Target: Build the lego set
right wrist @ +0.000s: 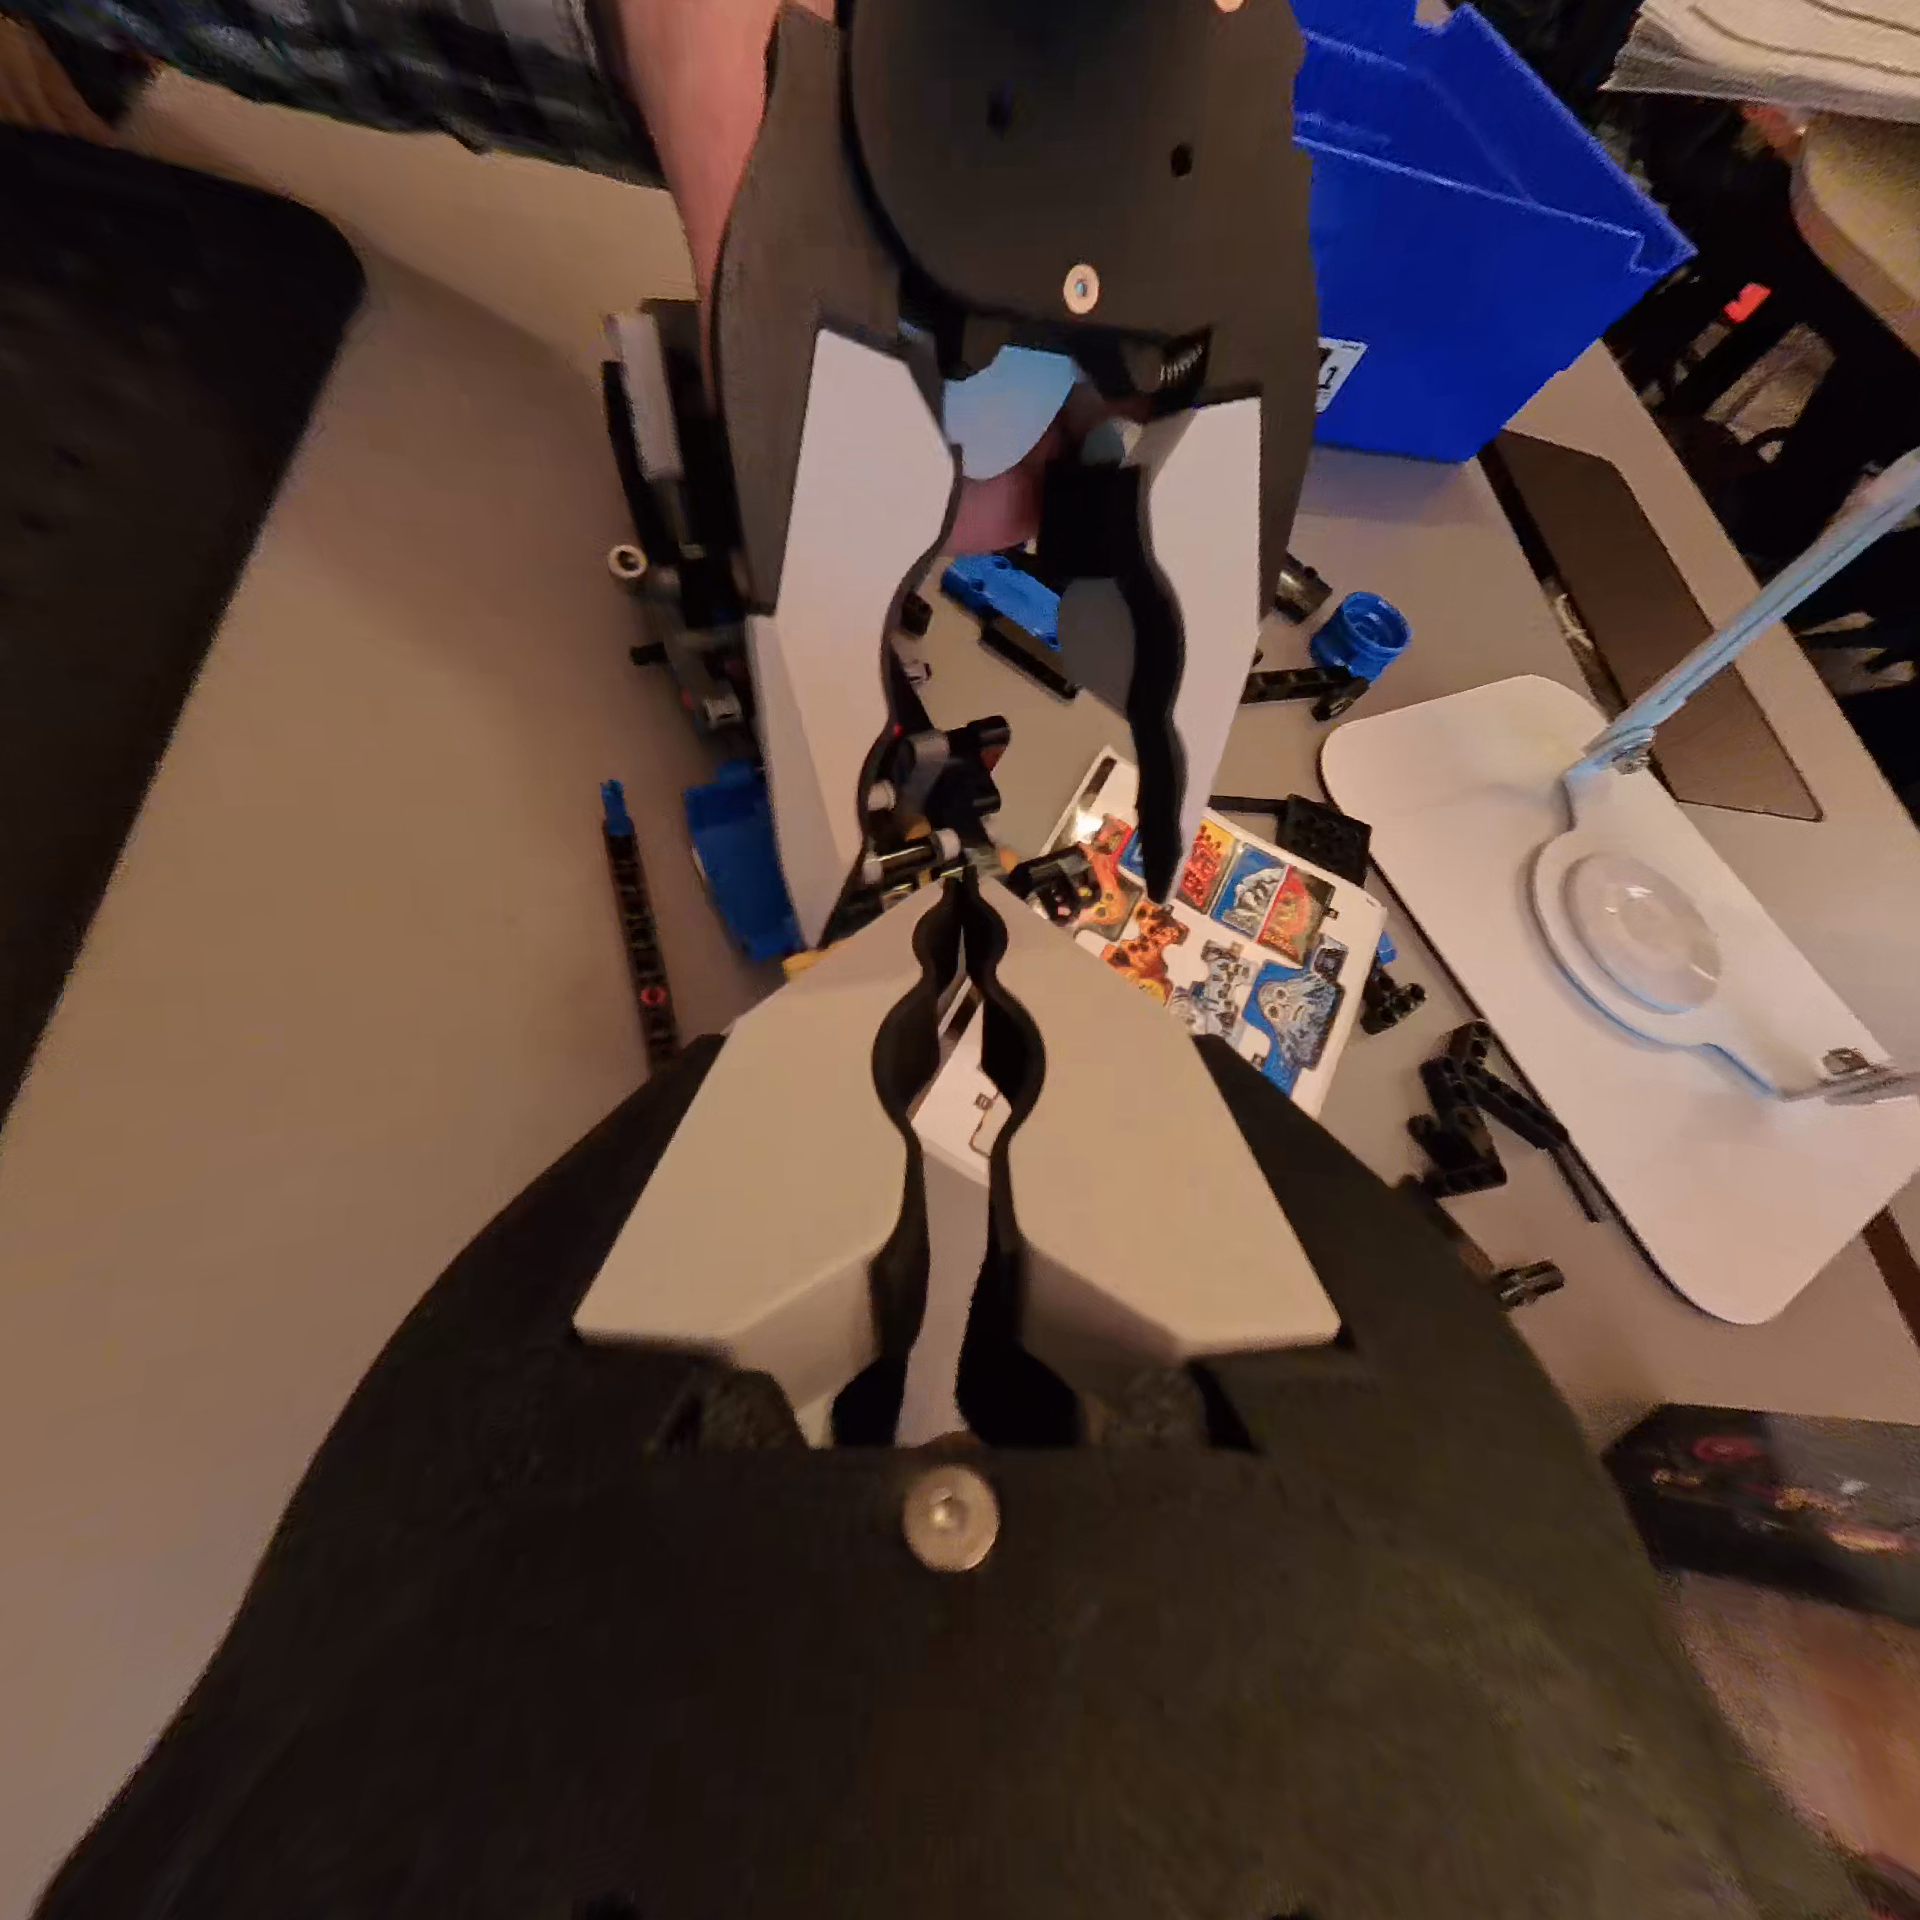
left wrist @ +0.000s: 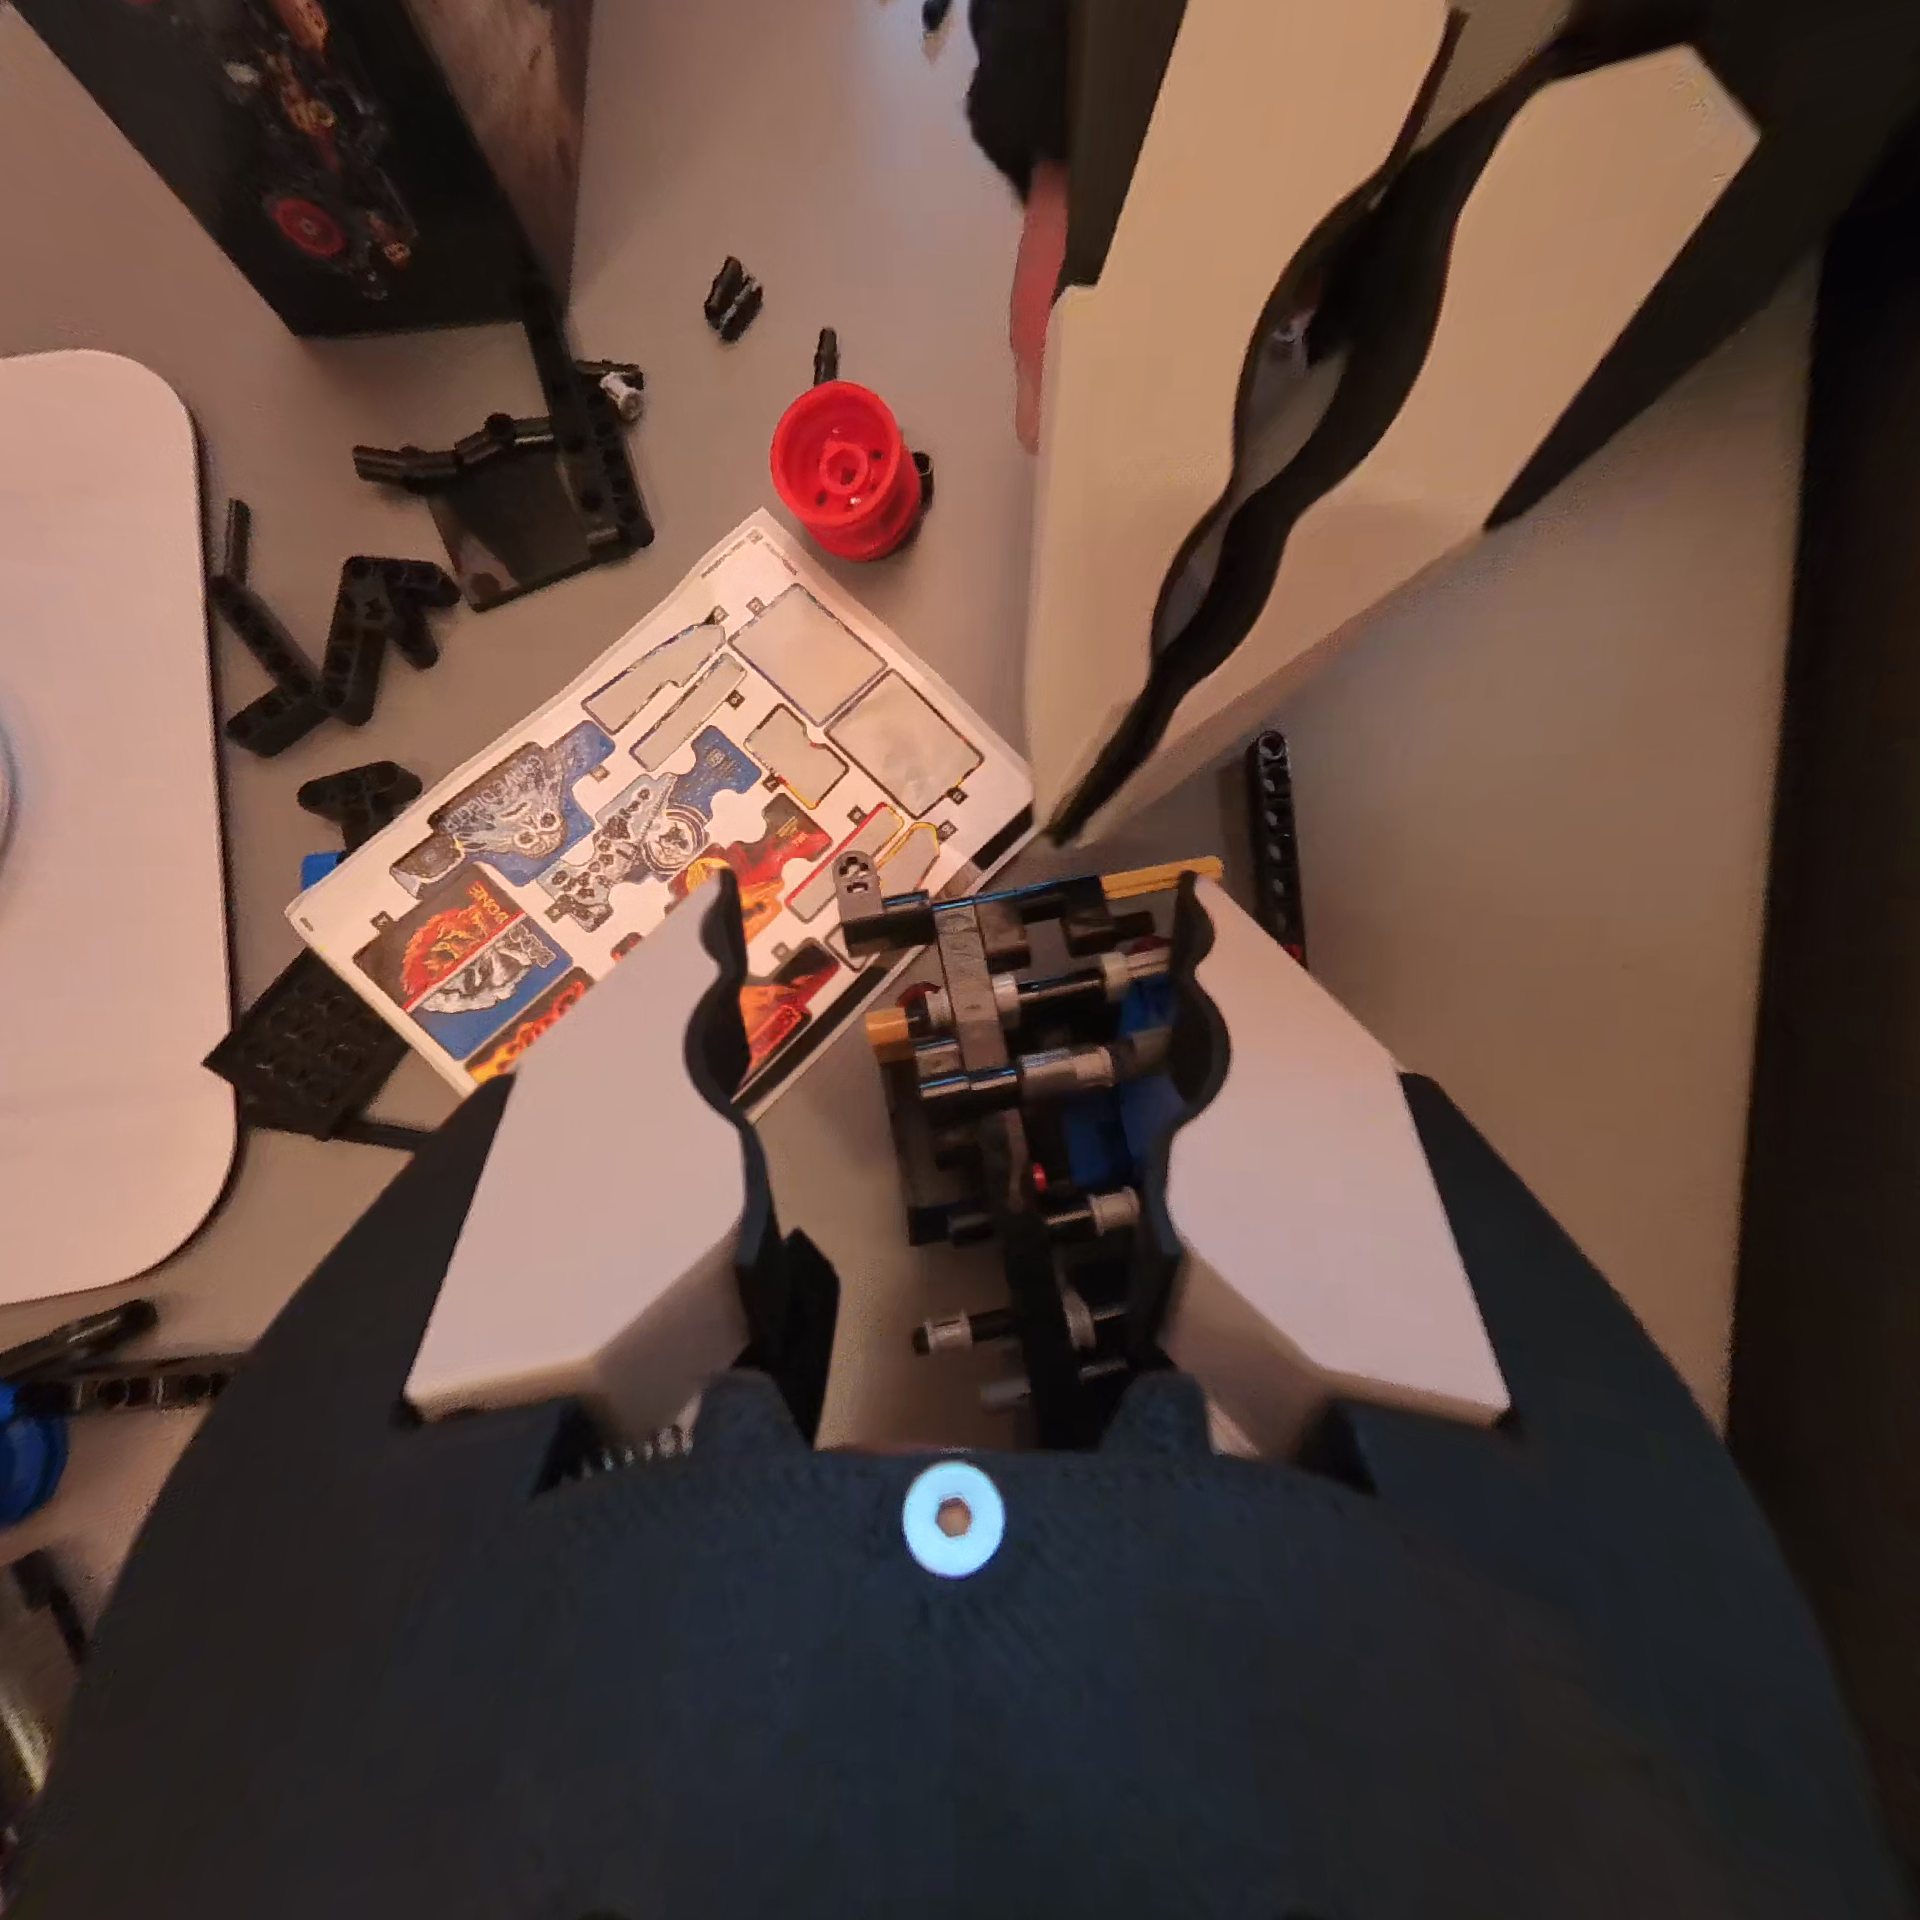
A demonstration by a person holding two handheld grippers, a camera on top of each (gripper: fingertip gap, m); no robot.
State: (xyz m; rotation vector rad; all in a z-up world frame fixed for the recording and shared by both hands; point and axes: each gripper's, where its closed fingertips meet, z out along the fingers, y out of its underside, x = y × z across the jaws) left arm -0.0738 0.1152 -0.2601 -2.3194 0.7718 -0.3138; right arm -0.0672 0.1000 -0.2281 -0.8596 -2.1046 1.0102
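Here, over a grey table (left wrist: 914, 208) strewn with parts, the left gripper (left wrist: 961, 904) has its jaws spread wide around a half-built lego assembly (left wrist: 997, 1049) of black, grey, blue and yellow pieces, which sits against the gripper's right-hand finger and partly over the edge of a sticker sheet (left wrist: 665, 790). The right gripper (right wrist: 961, 894) comes in from the opposite side with its wavy black pads pressed nearly together, tips close to the assembly's near end; whether they pinch a small piece cannot be told. A red wheel hub (left wrist: 847, 483) stands beyond the sheet, loose black beams (left wrist: 322, 649) lie to its left, and a dark set box (left wrist: 312, 156) sits at the far corner. A blue bin (right wrist: 1455, 229) and a white-based magnifier lamp (right wrist: 1642, 935) stand at the table's edge
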